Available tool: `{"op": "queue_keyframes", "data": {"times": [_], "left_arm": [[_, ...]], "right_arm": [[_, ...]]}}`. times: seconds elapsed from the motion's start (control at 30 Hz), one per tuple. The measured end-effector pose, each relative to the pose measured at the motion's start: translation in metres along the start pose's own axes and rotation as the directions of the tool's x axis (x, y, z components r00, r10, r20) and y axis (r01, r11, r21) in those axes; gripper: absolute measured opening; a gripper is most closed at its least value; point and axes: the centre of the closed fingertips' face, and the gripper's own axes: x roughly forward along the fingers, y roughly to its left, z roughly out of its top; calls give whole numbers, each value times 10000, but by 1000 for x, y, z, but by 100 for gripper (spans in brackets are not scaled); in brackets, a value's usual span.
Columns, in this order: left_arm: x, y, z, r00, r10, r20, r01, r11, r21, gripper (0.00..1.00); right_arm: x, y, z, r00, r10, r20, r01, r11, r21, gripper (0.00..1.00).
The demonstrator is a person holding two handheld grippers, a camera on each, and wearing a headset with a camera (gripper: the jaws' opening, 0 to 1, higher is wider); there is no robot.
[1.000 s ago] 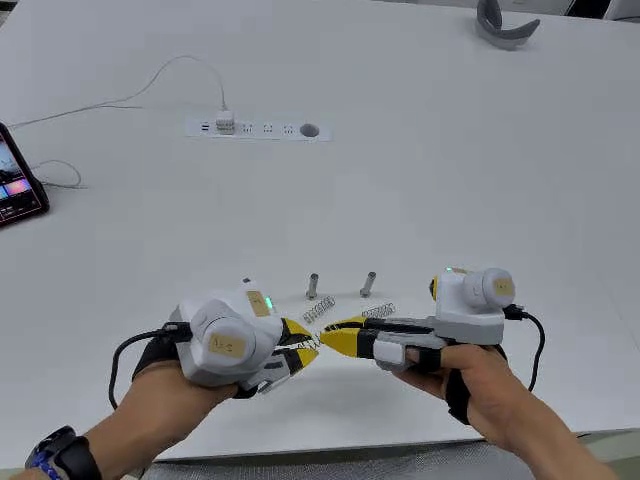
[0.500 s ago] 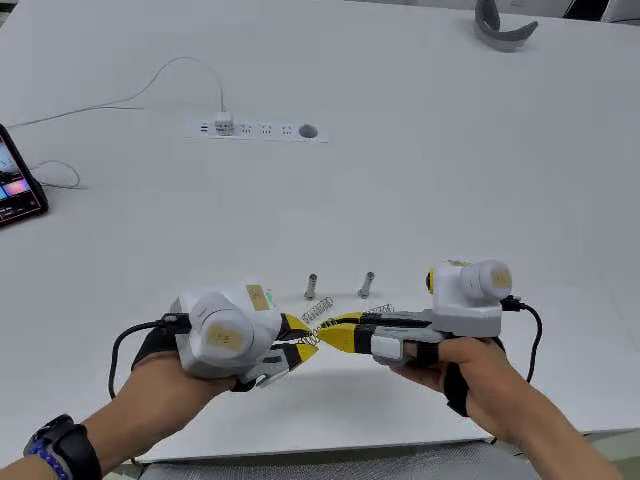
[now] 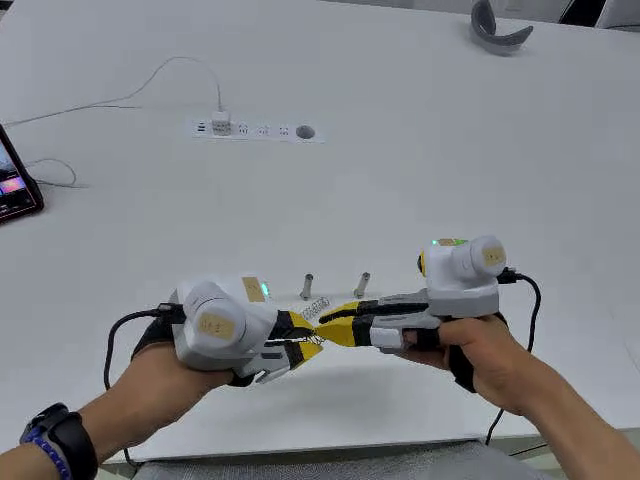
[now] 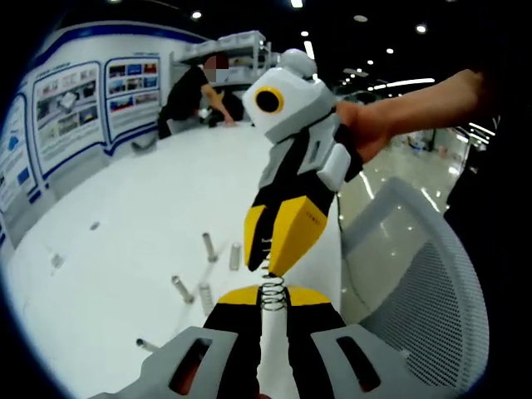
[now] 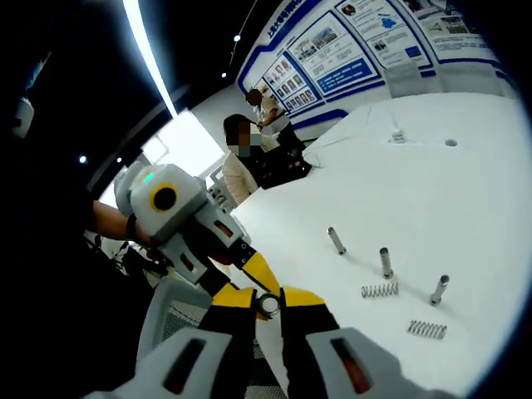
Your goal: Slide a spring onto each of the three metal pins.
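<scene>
My left gripper [image 3: 303,345] and right gripper [image 3: 326,330] meet tip to tip above the white table's [image 3: 420,180] near edge. A small metal spring [image 4: 273,293] sits between the shut left jaws. Its thinner end [image 4: 266,249] runs up into the yellow jaws of the right gripper [image 4: 278,249], which are also shut on it. In the right gripper view the spring [image 5: 268,306] shows end-on between the right gripper's [image 5: 268,312] own jaws. Three upright pins [image 5: 336,241] [image 5: 386,262] [image 5: 439,289] stand on the table with two loose springs [image 5: 380,290] [image 5: 427,329] beside them. Two pins [image 3: 307,286] [image 3: 362,284] show just beyond the tips.
A white power strip [image 3: 260,130] with a plugged charger and cable lies mid-table. A phone [image 3: 14,190] is at the left edge, a grey curved object [image 3: 500,30] at the far right. People stand at a table in the background [image 5: 249,141].
The two grippers stay tip to tip on the spring. The right hand has risen slightly and both have drifted a little toward the pins.
</scene>
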Motion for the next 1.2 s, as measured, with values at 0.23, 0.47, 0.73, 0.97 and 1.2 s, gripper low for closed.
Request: {"op": "queue_keyframes", "data": {"times": [0.23,0.47,0.73,0.97,1.2], "left_arm": [[-3,1,12,9974,-446,570,467,9983,-360,9],[-6,3,28,9888,-698,1320,793,9945,-681,9],[-4,2,38,9831,-866,1610,975,9934,-608,9],[-4,1,41,9823,-941,1622,1039,9932,-530,9],[-7,1,37,9836,-950,1536,1042,9932,-526,9]], "right_arm": [[-5,6,6,9846,108,-1748,-422,9834,-1766,12],[-11,11,17,9472,-51,-3206,-1019,9432,-3163,12],[-14,14,19,8855,-263,-4638,-1867,8941,-4071,12],[-15,14,18,8475,-388,-5294,-2312,8709,-4338,12],[-11,15,15,8400,-304,-5418,-2498,8647,-4358,12]]}}
